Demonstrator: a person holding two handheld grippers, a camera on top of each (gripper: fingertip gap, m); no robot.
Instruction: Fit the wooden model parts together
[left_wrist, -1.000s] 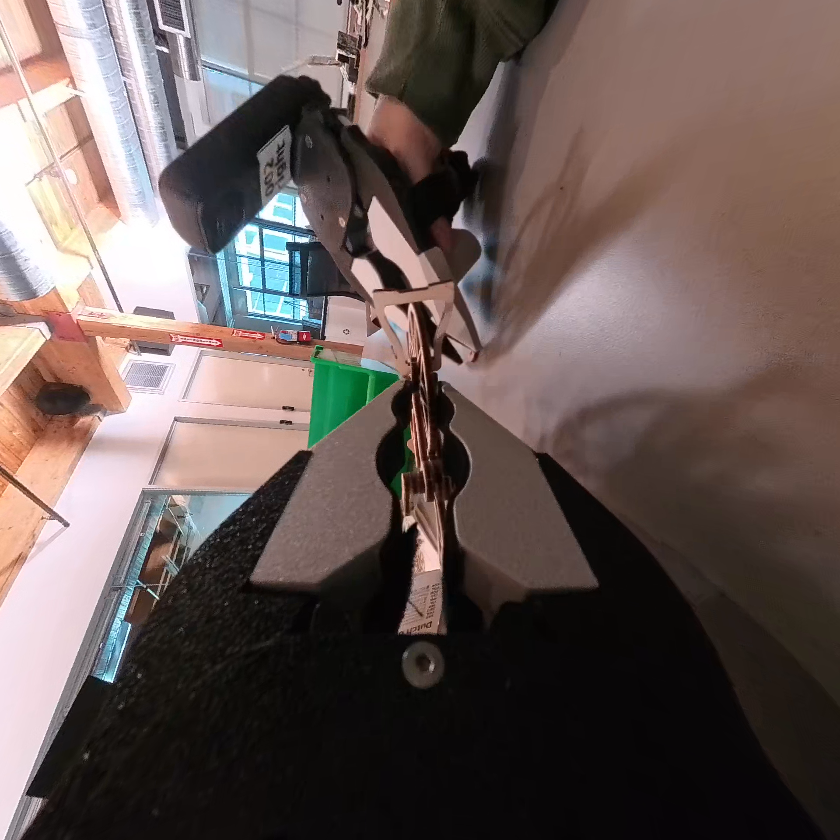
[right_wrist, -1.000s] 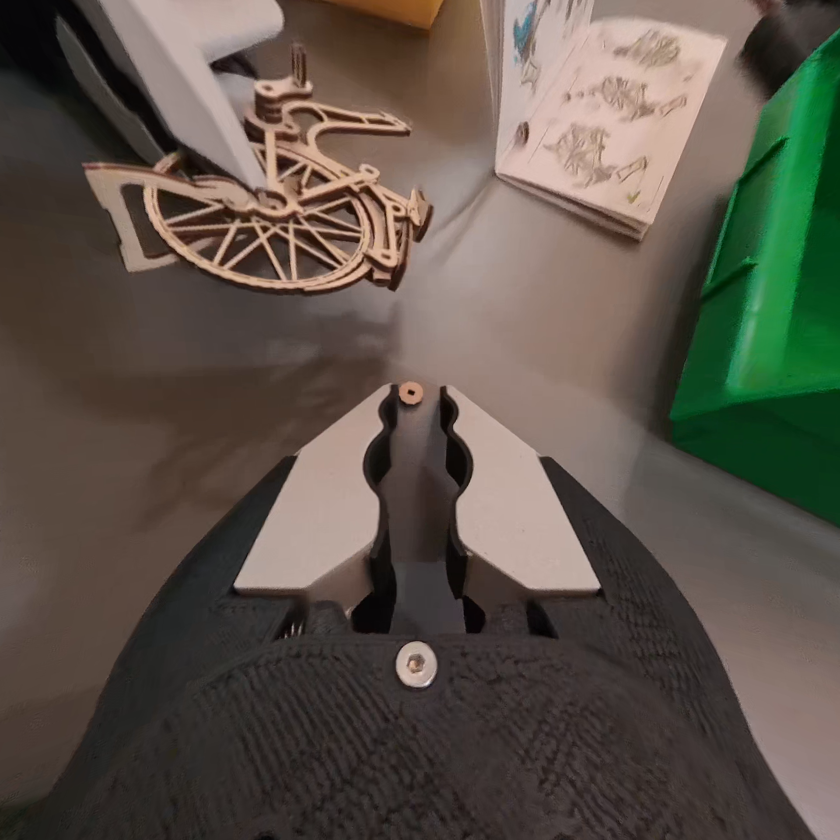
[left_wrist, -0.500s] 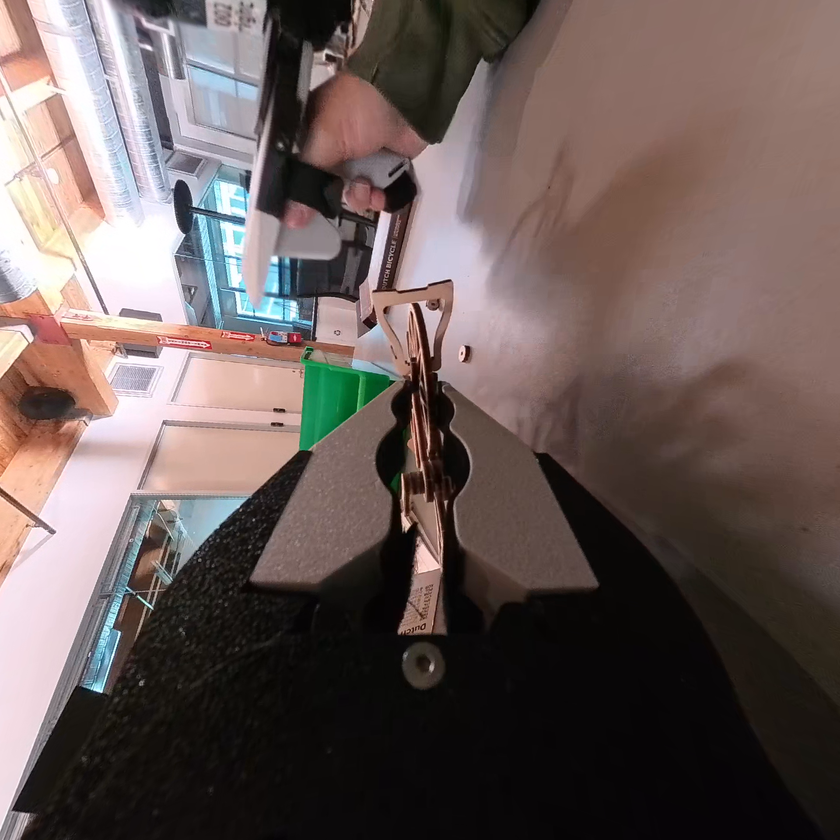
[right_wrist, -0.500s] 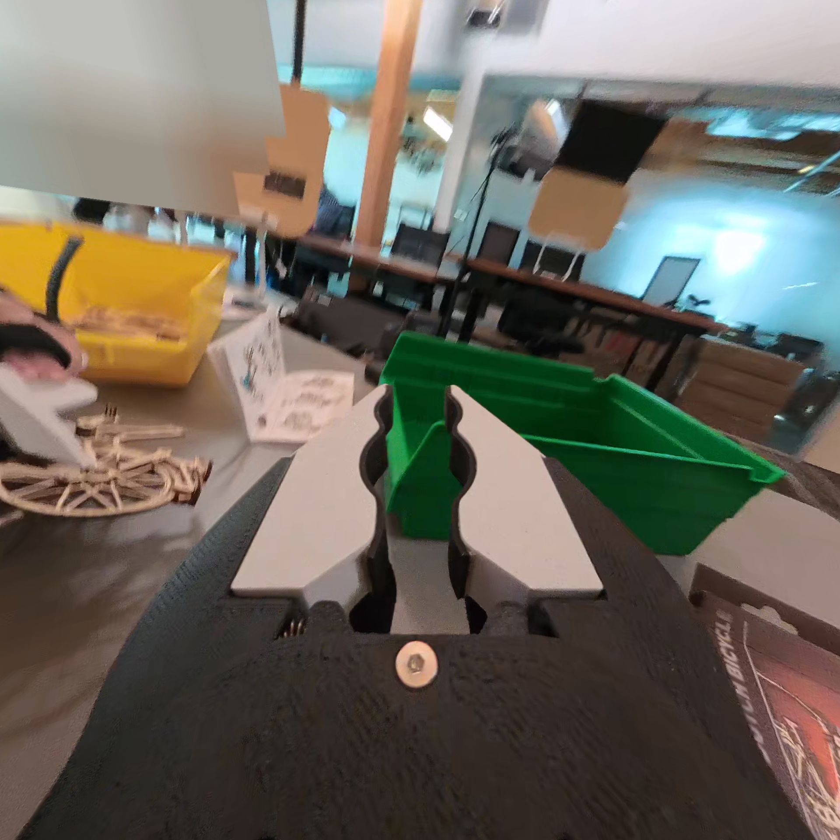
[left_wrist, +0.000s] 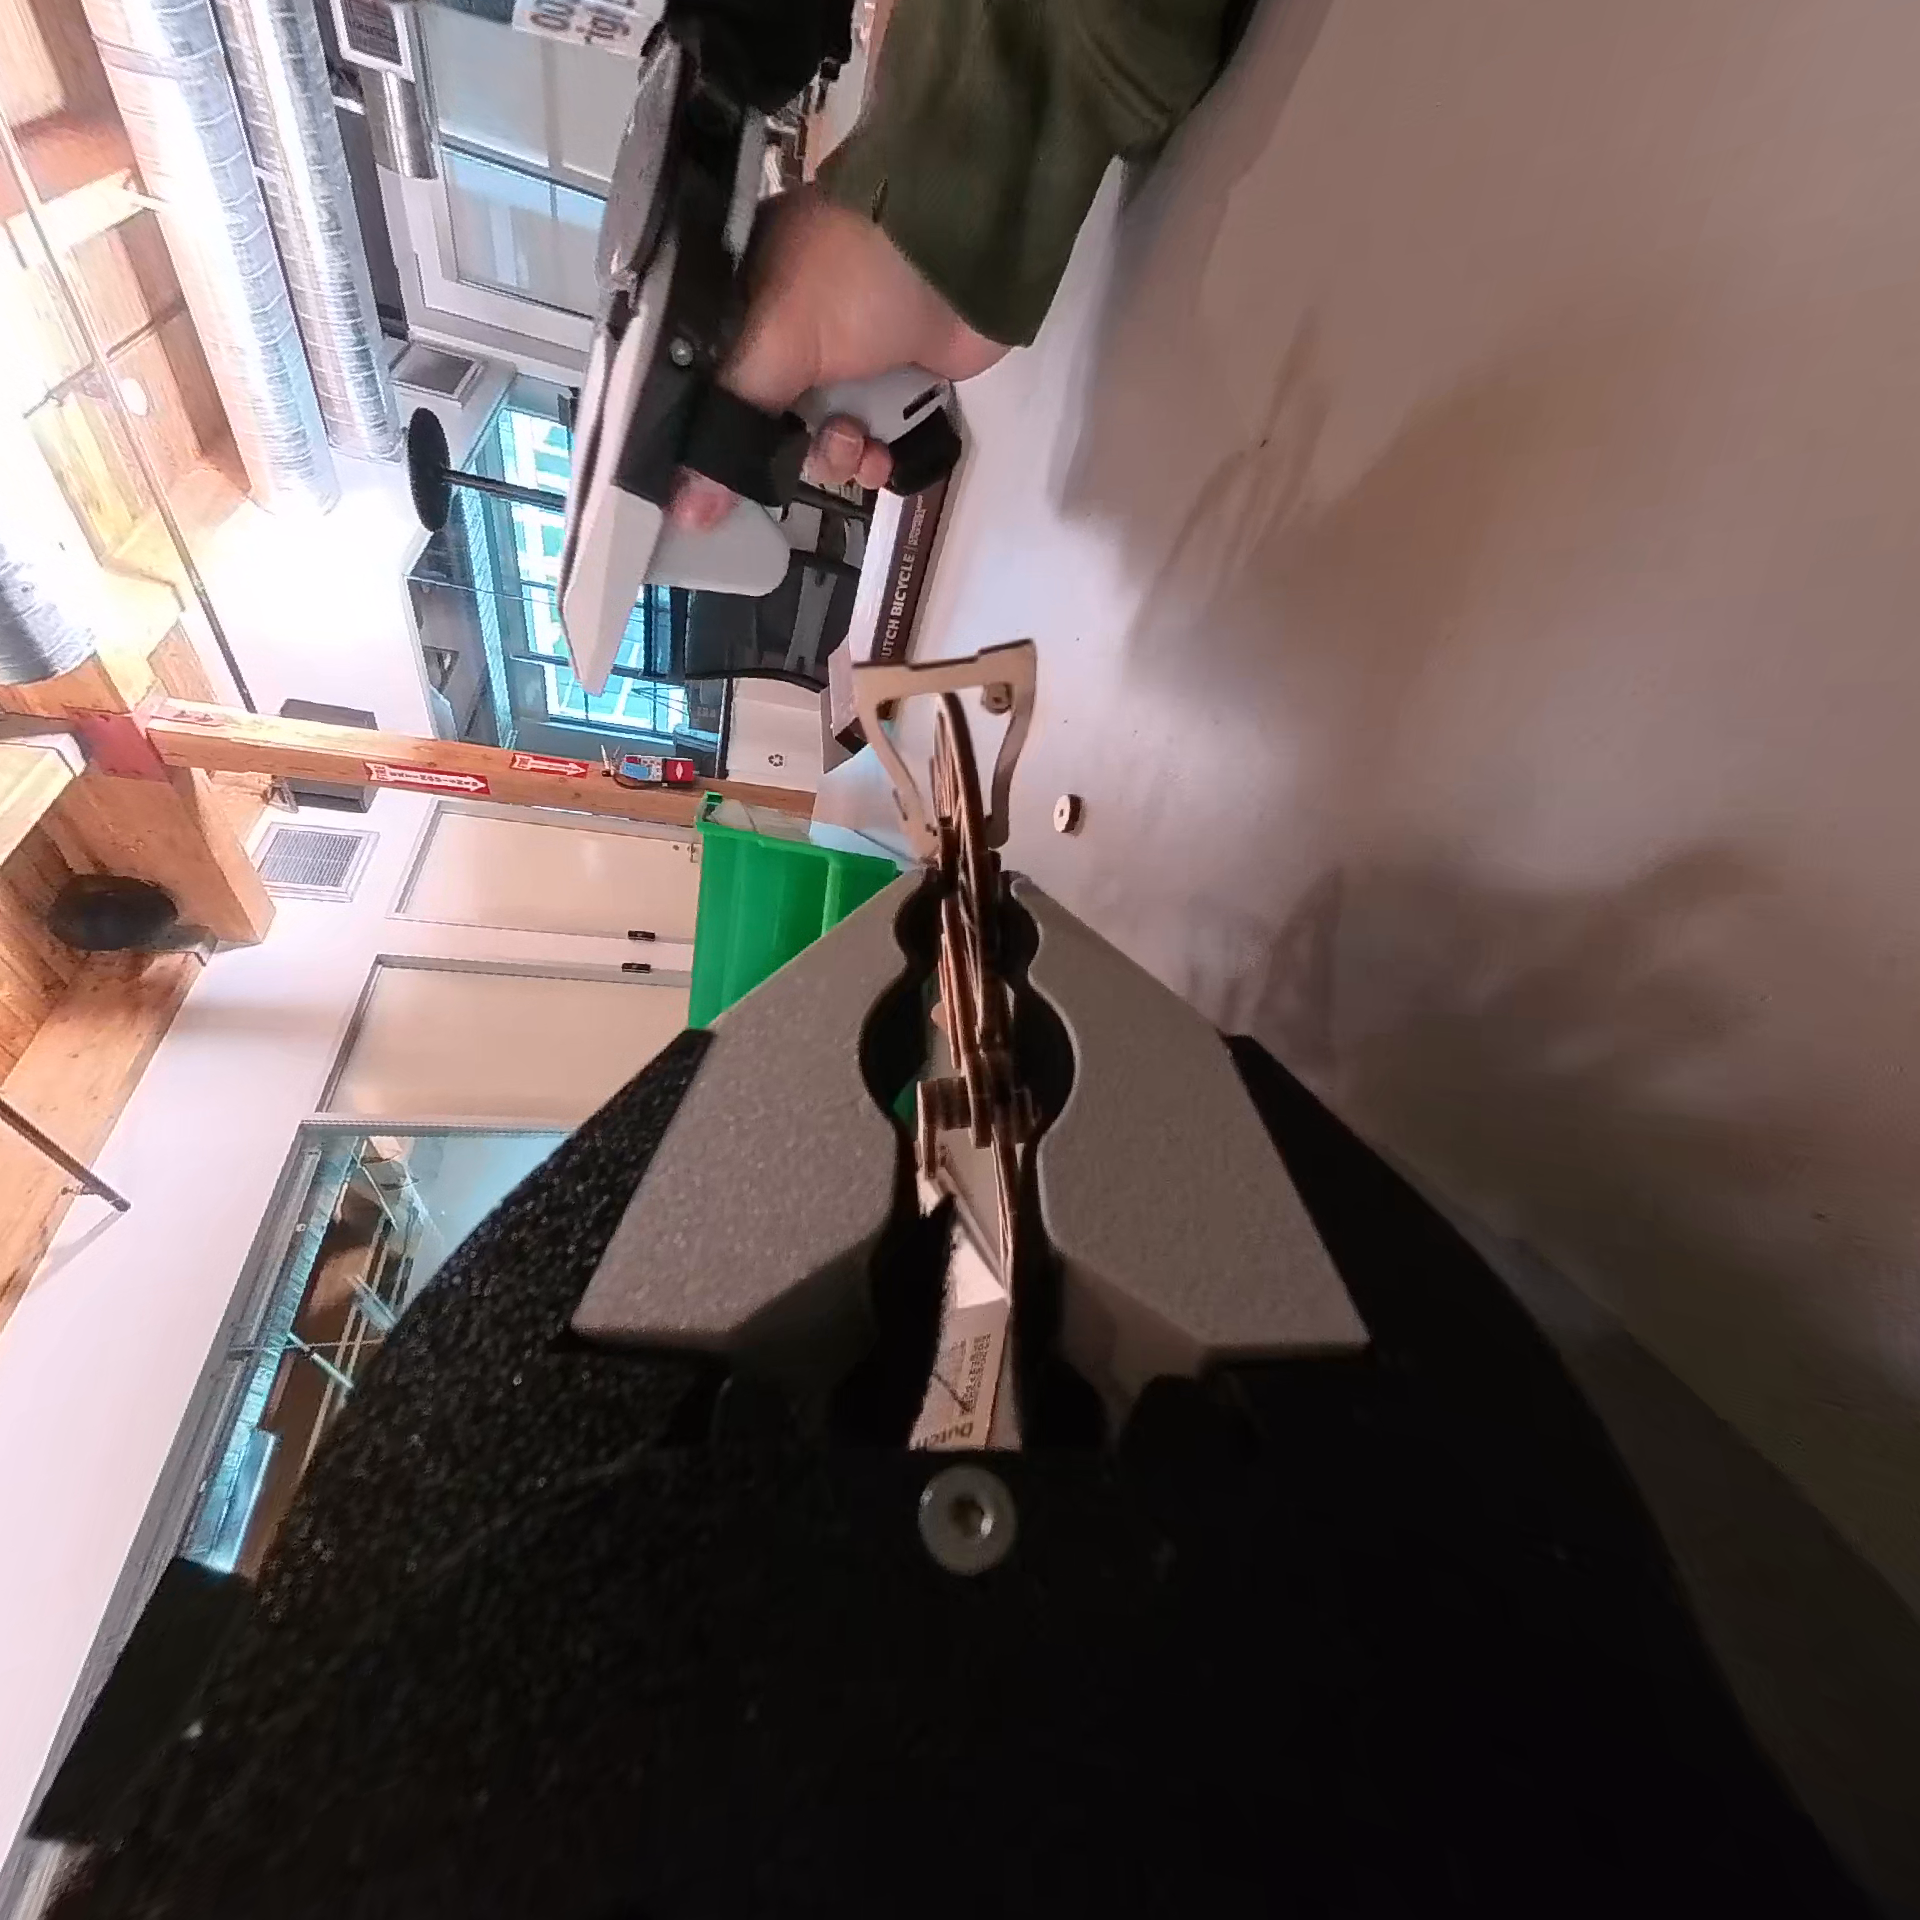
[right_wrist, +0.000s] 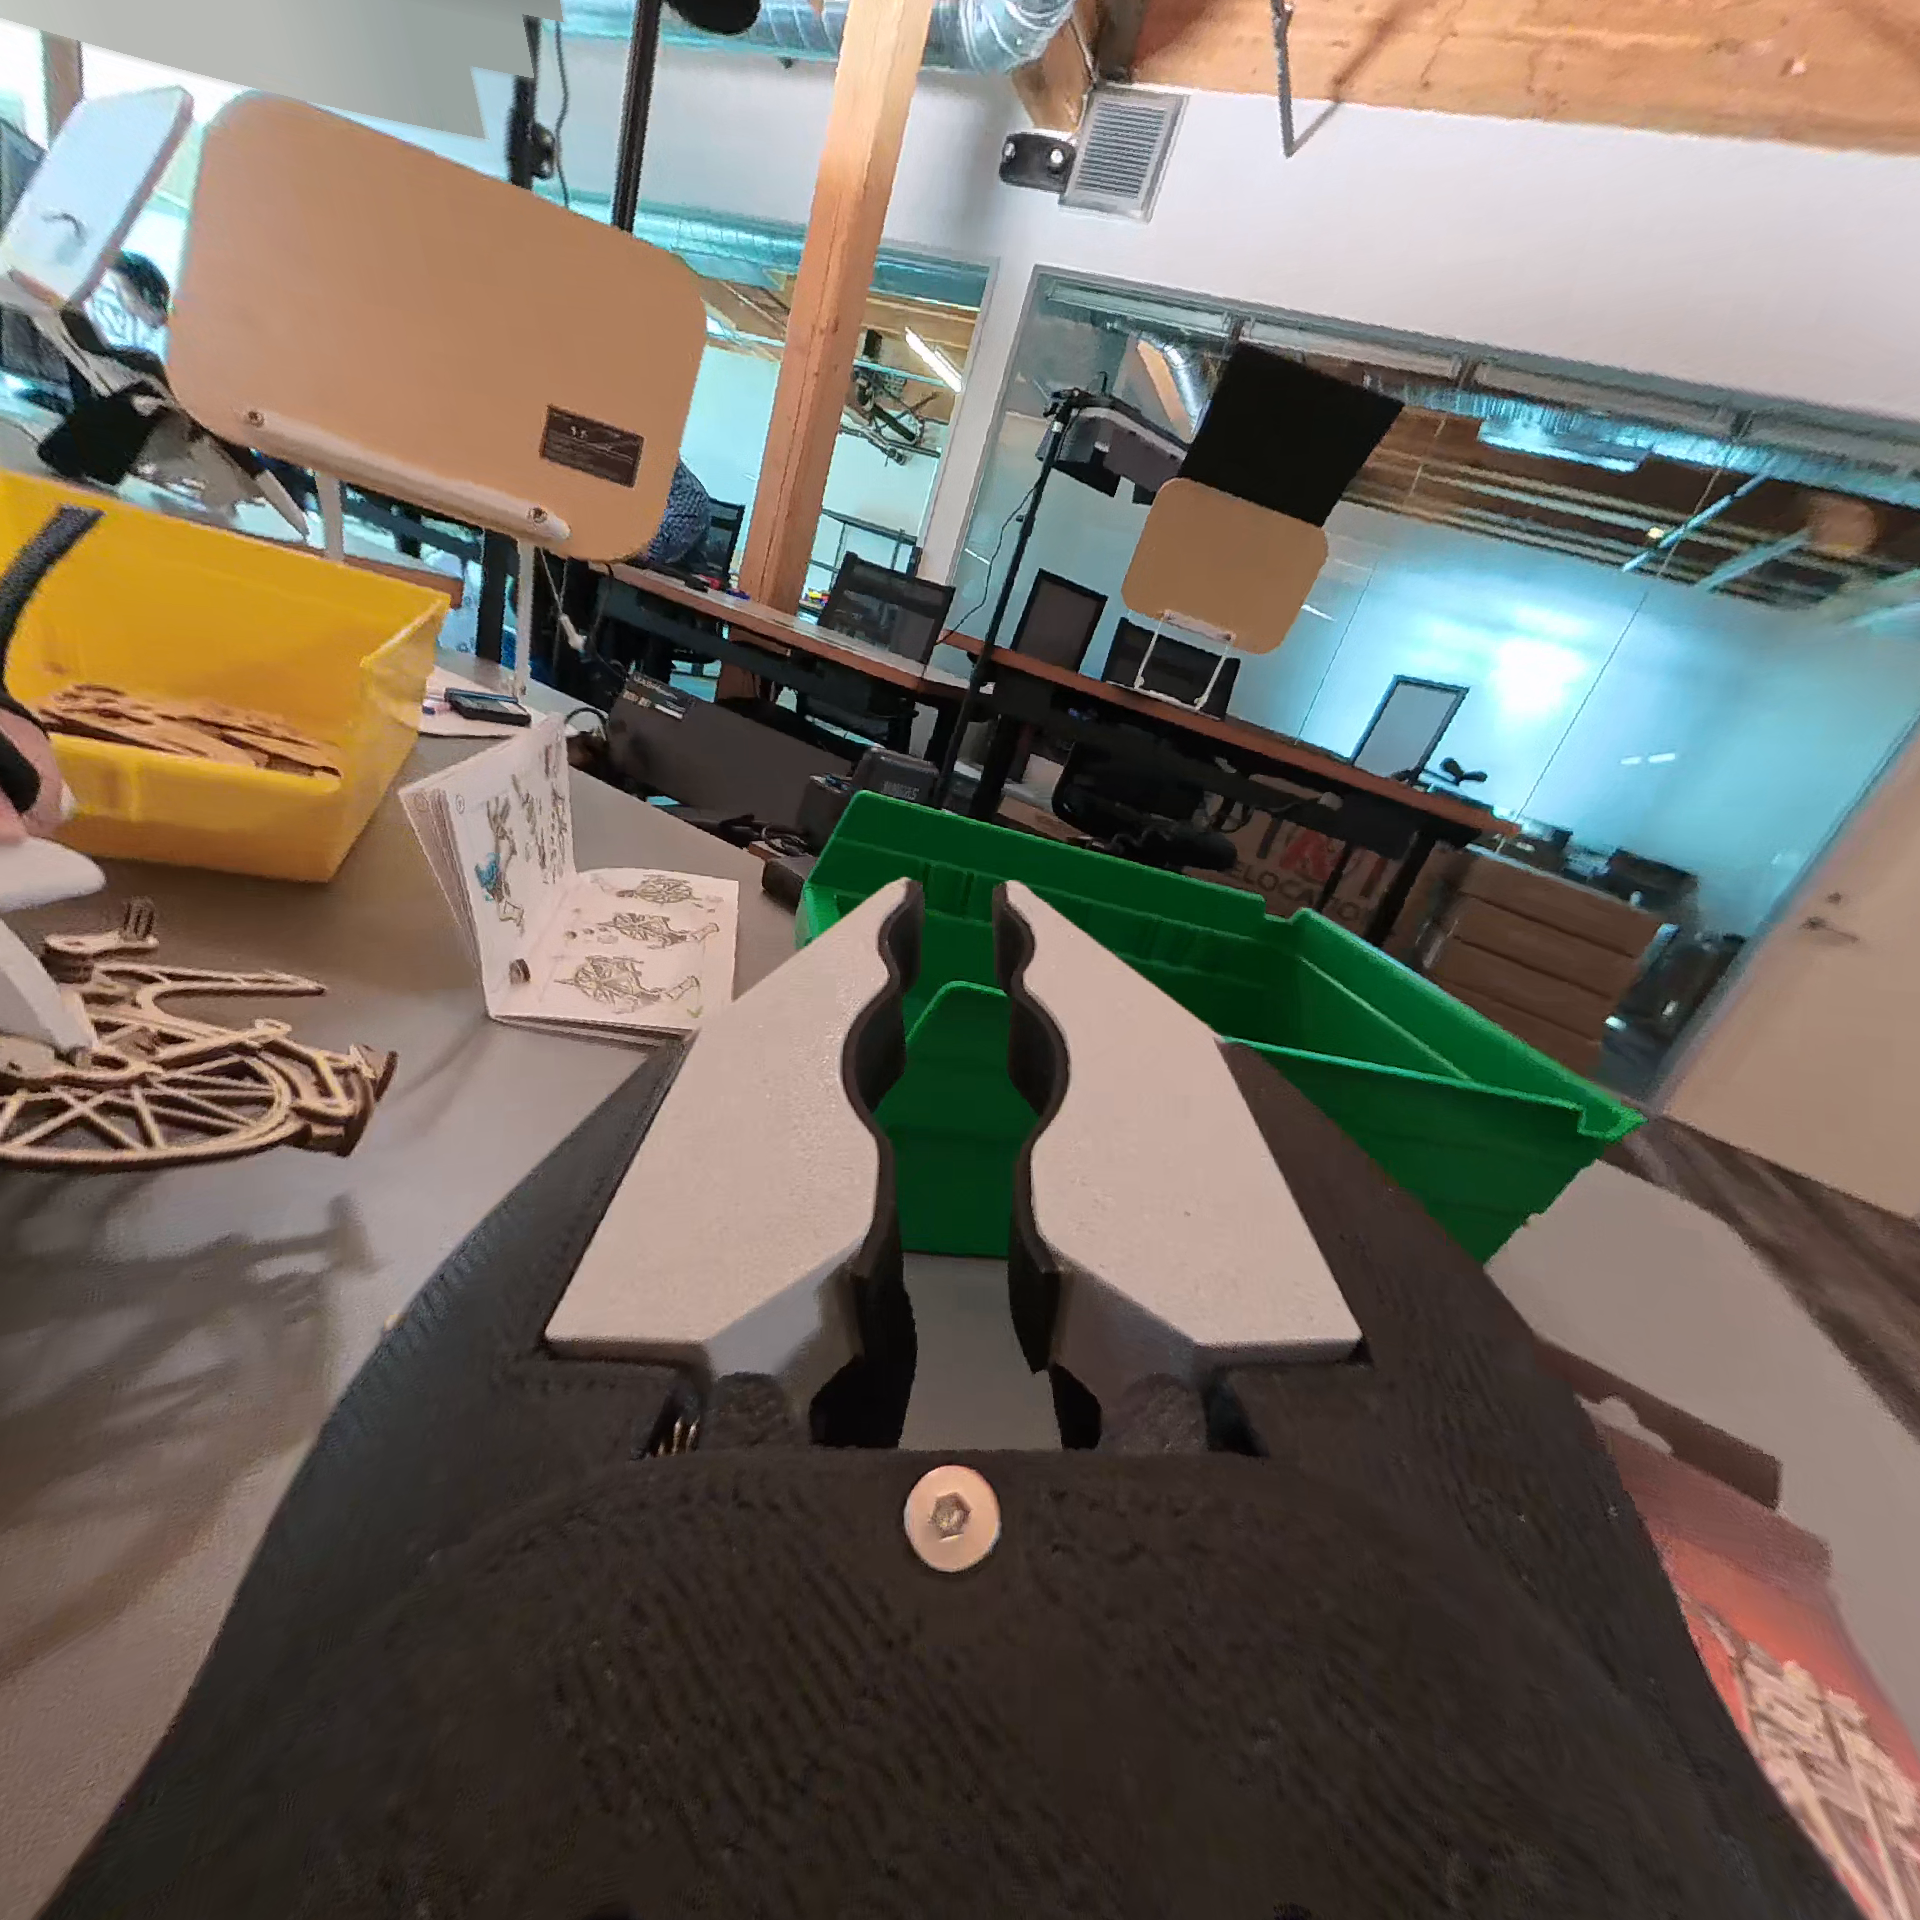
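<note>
On the grey table (right_wrist: 416, 1039), left gripper (left_wrist: 971, 904) clamps the light, brittle wooden model (right_wrist: 156, 1070) by its wheel frame; right gripper (right_wrist: 956, 914) gapes empty.

The right gripper (right_wrist: 956, 914) is raised off the grey table (right_wrist: 312, 1226), its two grey fingers (right_wrist: 769, 1143) parted with a narrow gap and nothing between them. Straight ahead of the tips sits a green bin (right_wrist: 1351, 1049); ahead to the left an open instruction booklet (right_wrist: 592, 935) lies on the table, with a yellow bin (right_wrist: 239, 665) of wooden pieces farther left behind it. At the far left a wooden bicycle model (right_wrist: 177, 1081) is held by the other gripper's grey finger (right_wrist: 31, 997), and a red box (right_wrist: 1766, 1683) lies just right of the claw's body.
</note>
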